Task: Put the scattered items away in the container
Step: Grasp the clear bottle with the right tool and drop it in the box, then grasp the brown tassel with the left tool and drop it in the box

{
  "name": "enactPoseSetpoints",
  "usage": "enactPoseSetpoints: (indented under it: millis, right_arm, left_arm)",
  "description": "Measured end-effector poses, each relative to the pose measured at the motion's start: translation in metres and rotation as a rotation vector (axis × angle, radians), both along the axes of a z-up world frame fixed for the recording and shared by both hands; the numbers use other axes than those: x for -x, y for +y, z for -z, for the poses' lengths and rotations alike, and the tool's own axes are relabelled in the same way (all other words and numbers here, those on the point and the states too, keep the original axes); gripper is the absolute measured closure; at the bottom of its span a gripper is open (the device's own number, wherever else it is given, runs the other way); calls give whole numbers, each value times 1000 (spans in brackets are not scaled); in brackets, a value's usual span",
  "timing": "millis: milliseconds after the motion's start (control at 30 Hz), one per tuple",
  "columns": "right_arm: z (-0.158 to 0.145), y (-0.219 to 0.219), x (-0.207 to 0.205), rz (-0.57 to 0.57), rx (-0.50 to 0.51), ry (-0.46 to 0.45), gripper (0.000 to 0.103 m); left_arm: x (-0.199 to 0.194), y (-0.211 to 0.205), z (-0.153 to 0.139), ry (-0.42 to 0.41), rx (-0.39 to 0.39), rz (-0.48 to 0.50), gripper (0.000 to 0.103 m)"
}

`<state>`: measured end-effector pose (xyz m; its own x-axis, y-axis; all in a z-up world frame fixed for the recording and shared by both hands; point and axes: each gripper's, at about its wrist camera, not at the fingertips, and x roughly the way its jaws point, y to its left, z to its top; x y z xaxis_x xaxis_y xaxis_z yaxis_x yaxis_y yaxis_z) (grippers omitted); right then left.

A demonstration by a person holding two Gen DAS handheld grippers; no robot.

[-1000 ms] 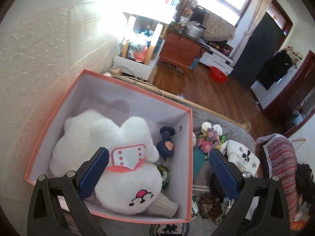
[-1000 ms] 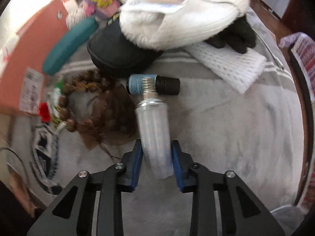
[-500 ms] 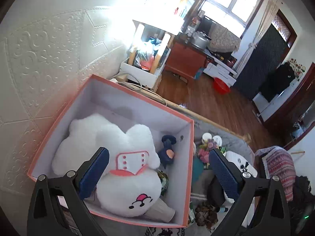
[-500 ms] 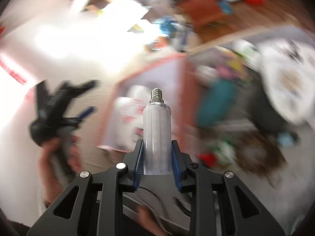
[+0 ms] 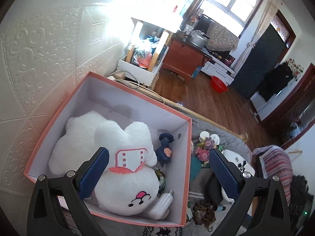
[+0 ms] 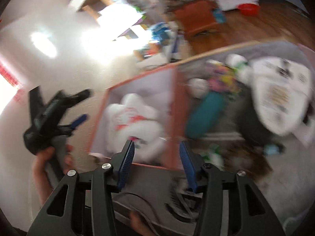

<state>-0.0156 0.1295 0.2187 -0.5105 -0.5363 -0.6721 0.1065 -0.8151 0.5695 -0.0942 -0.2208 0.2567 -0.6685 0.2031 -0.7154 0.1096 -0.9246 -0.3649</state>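
Observation:
The pink box (image 5: 188,157) stands against the wall and holds a white plush (image 5: 118,157), a dark blue toy (image 5: 164,151) and a white bulb-like thing (image 5: 161,204). My left gripper (image 5: 158,151) hangs open above the box with nothing in it. In the blurred right wrist view, my right gripper (image 6: 156,144) is over the near edge of the box (image 6: 173,108). Its jaws are opening and nothing shows between them. The clear bulb it carried is not in sight there. The left gripper (image 6: 57,114) appears at the left, held by a hand (image 6: 49,157).
Right of the box, on the grey blanket (image 5: 198,181), lie a flower bunch (image 5: 204,149), a teal item (image 6: 204,114), a white knit hat (image 6: 275,94), brown beads (image 5: 202,212) and a small dark bottle (image 5: 219,208). The embossed wall (image 5: 49,59) runs close behind the box.
My right gripper lifted the clear bulb off the blanket, swung to the box, then opened; the bulb is gone from its jaws. The left gripper stayed put, open.

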Motion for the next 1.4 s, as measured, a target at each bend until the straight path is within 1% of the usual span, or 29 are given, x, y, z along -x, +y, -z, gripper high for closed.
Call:
enactPoseSetpoints:
  millis: [67, 100, 200, 267, 367, 433, 500, 533, 600, 633, 733, 800, 867, 900, 933, 967, 1000, 1100, 1133, 1167, 1200, 1233, 1267, 1300, 1333, 1367, 1400]
  right_arm:
    - [13, 34, -8, 70, 4, -36, 57]
    - [20, 59, -15, 115, 17, -56, 57]
    - [34, 111, -30, 215, 33, -73, 57]
    - [42, 146, -43, 283, 64, -73, 57]
    - [64, 193, -61, 375, 158, -76, 56]
    - [88, 223, -76, 443, 233, -89, 54]
    - [118, 248, -86, 529, 329, -179, 49]
    - [129, 257, -89, 552, 408, -207, 49]
    - [143, 271, -88, 573, 566, -217, 49]
    - [145, 275, -87, 585, 587, -212, 49]
    - [143, 278, -83, 597, 567, -203, 49]
    - [147, 277, -82, 583, 607, -204, 49]
    - [149, 276, -78, 562, 623, -209, 49]
    - [151, 275, -78, 557, 622, -208, 49]
    - [151, 274, -76, 545, 622, -209, 49]
    - [152, 274, -74, 534, 627, -208, 49]
    - [153, 273, -73, 531, 634, -205, 49]
    - [153, 271, -72, 514, 655, -197, 49]
    - [154, 270, -71, 507, 659, -198, 49]
    - [155, 268, -69, 494, 662, -202, 49]
    - [155, 265, -67, 482, 660, -205, 49]
    - [156, 263, -65, 471, 653, -210, 49]
    - [156, 259, -62, 459, 642, -217, 49]
    - [157, 257, -60, 449, 636, -221, 49]
    - [157, 254, -59, 435, 628, -227, 49]
    - [156, 253, -59, 429, 622, -229, 49]
    - [156, 252, -59, 426, 612, -229, 49]
  left_arm:
    - [-1, 12, 0, 5, 39, 13, 1]
    - [-1, 21, 1, 5, 61, 30, 1]
    - [-3, 54, 6, -3, 127, 100, 1]
    - [-4, 80, 11, -9, 183, 149, 1]
    - [-11, 123, 22, -12, 278, 240, 1]
    - [-21, 161, 35, -21, 340, 332, 1]
    - [-30, 191, 48, -43, 341, 420, 1]
    - [-35, 207, 56, -62, 334, 465, 1]
    - [-48, 239, 76, -98, 323, 560, 1]
    - [-55, 258, 86, -106, 337, 611, 1]
    - [-73, 301, 110, -113, 393, 731, 1]
    - [-91, 331, 132, -117, 441, 829, 1]
    - [-104, 352, 152, -129, 479, 910, 1]
    - [-112, 365, 165, -136, 519, 962, 2]
    - [-114, 370, 171, -134, 553, 978, 2]
    - [-116, 376, 181, -128, 616, 978, 2]
    - [-115, 378, 187, -133, 639, 971, 2]
    - [-98, 371, 200, -181, 636, 910, 2]
    - [-89, 367, 206, -215, 608, 892, 10]
    - [-80, 365, 214, -275, 561, 888, 22]
    - [-73, 364, 225, -350, 535, 882, 57]
    - [-68, 365, 231, -381, 529, 875, 62]
    - [-64, 366, 231, -382, 505, 867, 62]
    - [-62, 367, 229, -386, 493, 865, 65]
    - [-61, 368, 226, -392, 473, 864, 79]
    - [-60, 368, 221, -399, 441, 868, 86]
    - [-60, 366, 217, -401, 414, 868, 87]
